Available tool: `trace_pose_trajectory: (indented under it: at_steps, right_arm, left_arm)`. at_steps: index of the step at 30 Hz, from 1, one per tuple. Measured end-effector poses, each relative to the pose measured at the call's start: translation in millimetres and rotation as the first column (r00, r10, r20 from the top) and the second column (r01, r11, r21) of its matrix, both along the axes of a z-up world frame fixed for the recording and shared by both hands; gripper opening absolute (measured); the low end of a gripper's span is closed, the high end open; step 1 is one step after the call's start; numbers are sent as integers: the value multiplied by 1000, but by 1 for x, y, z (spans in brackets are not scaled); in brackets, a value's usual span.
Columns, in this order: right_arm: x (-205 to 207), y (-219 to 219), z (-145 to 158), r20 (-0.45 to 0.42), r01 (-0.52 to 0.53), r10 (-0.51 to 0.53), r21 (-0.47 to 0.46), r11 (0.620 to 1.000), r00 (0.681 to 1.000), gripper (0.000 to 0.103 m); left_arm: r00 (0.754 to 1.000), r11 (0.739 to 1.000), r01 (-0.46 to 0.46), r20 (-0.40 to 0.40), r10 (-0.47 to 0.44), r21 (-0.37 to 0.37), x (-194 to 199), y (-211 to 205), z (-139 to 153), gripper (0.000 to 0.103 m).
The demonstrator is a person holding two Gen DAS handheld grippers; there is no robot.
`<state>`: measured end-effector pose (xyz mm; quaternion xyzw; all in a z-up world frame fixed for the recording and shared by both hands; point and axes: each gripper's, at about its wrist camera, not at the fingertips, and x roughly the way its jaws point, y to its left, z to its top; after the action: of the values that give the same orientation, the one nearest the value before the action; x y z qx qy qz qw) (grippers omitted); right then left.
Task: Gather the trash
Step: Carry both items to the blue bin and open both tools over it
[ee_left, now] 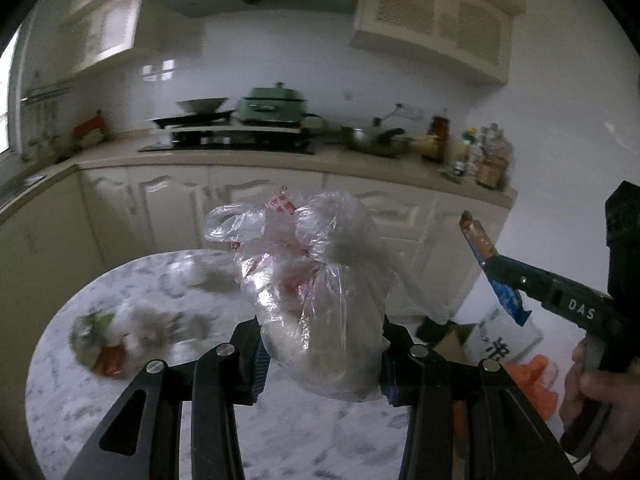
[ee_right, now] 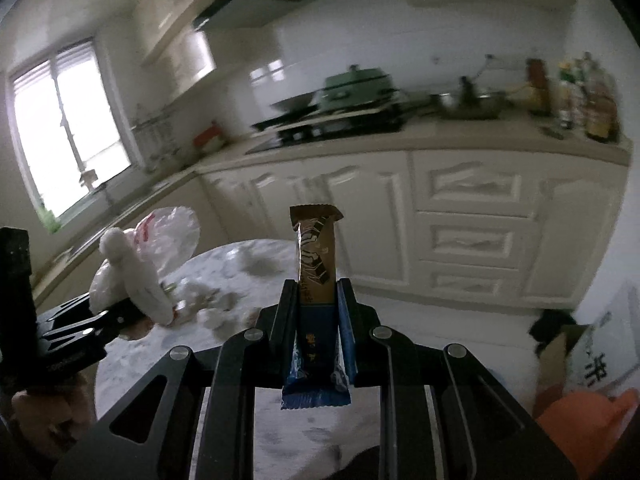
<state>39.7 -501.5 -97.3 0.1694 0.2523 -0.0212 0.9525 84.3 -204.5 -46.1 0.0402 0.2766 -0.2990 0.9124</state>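
My left gripper [ee_left: 322,356] is shut on a crumpled clear plastic bag [ee_left: 316,280] with red print and something white inside, held up above the round marble table [ee_left: 120,420]. My right gripper [ee_right: 317,292] is shut on a long brown and blue snack wrapper [ee_right: 316,248] that stands upright between its fingers. In the left wrist view the right gripper [ee_left: 494,264] is at the right with the wrapper [ee_left: 478,240] sticking up from it. In the right wrist view the left gripper [ee_right: 120,308] and its bag [ee_right: 140,264] are at the left. More blurred scraps [ee_left: 104,340] lie on the table.
Behind the table runs a kitchen counter [ee_left: 240,160] with a stove, a green pot [ee_left: 272,106] and bottles [ee_left: 488,156]. On the floor at the right are a cardboard box [ee_right: 560,344], a white printed sack [ee_left: 504,344] and something orange [ee_right: 580,424]. A window [ee_right: 68,132] is at the left.
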Motion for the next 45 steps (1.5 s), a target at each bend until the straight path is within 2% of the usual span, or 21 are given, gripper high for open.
trace_pose_trajectory:
  at_steps: [8,15,25,34,36,38,39,40,41,42,45]
  right_arm:
    - [-25,-71,-18,-36,165,-165,9,986,986,19]
    - [-32,-136,-67,-134,284,-274,56,957,952,19]
    - [-19,-200,-151,-279,366,-321,127,922,905,19]
    - [4,-247,-224,-394,406,-310,186,895,865,19]
    - [11,-254,-241,-421,400,-288,205,893,860,22]
    - [15,-258,-253,-452,416,-290,209,885,843,24]
    - [14,-262,-259,-467,444,-309,212,871,829,37]
    - [11,-265,-263,-470,460,-318,224,859,823,56]
    - [9,-268,-266,-472,473,-326,233,850,819,63]
    - [5,-269,-267,-473,487,-337,239,840,814,70]
    - [-2,-269,-266,-473,499,-346,246,831,810,72]
  left_arm:
    - [988,990,143,-56,-142,17,38,-79,-14,39]
    - [959,963,262,-132,-252,60,78,-167,-41,39]
    - [896,909,387,-298,-330,157,143,-293,-109,39]
    - [836,857,453,-450,-313,246,197,-402,-176,40]
    - [844,850,447,-446,-298,278,205,-423,-187,44]
    - [837,833,452,-473,-274,318,214,-442,-201,51]
    - [841,831,443,-478,-254,337,219,-448,-206,65]
    - [845,829,436,-477,-243,350,223,-451,-210,73]
    - [848,825,434,-473,-239,363,227,-457,-212,86]
    - [852,822,431,-466,-236,372,229,-460,-213,92]
    - [867,814,419,-443,-227,403,232,-467,-214,99]
